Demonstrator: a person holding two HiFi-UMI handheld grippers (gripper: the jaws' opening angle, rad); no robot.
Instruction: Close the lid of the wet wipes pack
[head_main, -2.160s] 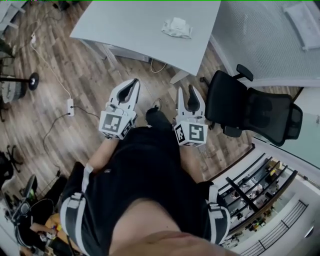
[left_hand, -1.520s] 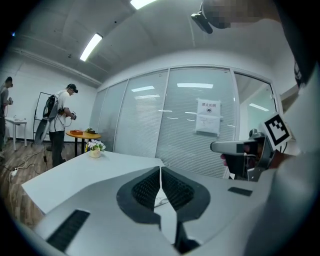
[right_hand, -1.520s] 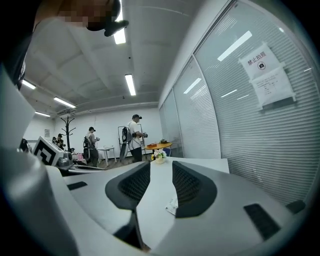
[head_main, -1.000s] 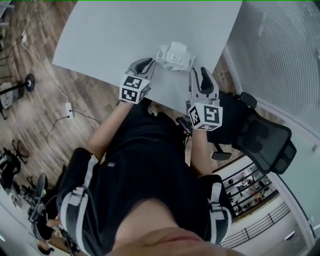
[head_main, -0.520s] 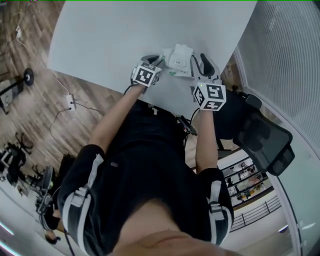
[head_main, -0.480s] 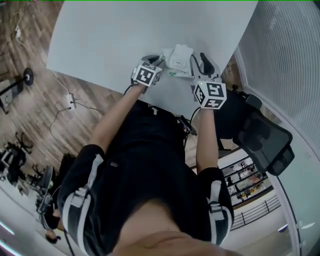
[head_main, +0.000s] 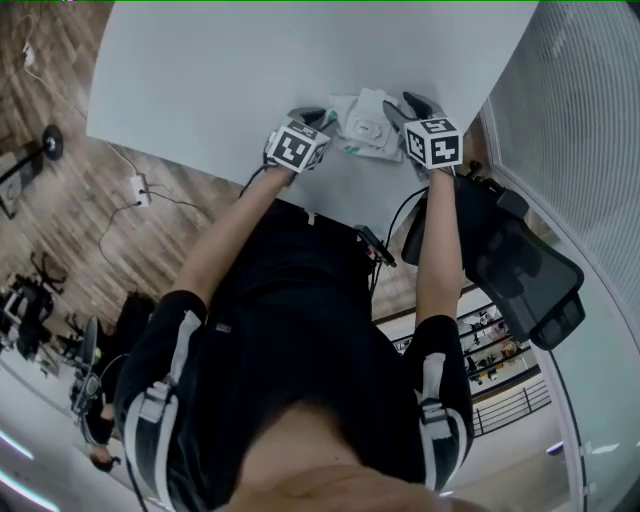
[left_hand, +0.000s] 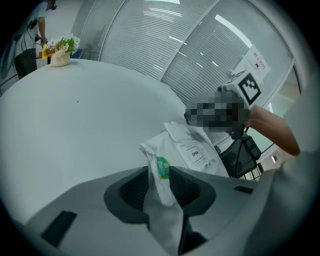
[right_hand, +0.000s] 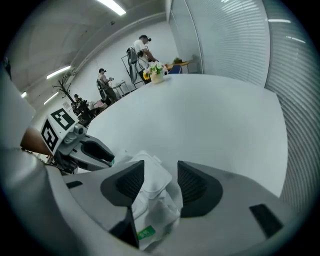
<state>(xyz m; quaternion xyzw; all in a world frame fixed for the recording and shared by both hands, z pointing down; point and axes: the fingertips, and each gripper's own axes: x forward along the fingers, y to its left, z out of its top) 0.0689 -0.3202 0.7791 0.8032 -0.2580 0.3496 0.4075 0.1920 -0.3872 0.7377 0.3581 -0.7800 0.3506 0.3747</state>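
Entry, both arms: extended forward from the shoulders and reaching down onto the near edge of the white table (head_main: 220, 80), forearms bare, each hand carrying its gripper tilted steeply downward. Item, wet wipes pack (head_main: 365, 125): white soft pack lying on the table near its front edge, between the two grippers, one end lifted off the surface. Item, left gripper (head_main: 316, 117): at the pack's left end; in the left gripper view I saw its jaws clenched on the thin end seam of the pack, the seam with the green mark standing upright between the pads. Item, right gripper (head_main: 402, 106): at the pack's right end, marker cube uppermost; in the right gripper view its jaws were opening, spread wide, with the white end of the pack sitting in the gap. The pack lay close against the left-hand pad, and I could not see either pad pressing on it, so I logged this gripper as released. Item, lid (left_hand: 176, 131): a rounded white flap that appeared folded back beyond the panel printed "OPEN", not shut down over it. Item, office chair (head_main: 530, 270): black, just beside the table on my right. Item, flower pot (right_hand: 156, 75): on the far side of the table, well apart from the pack.
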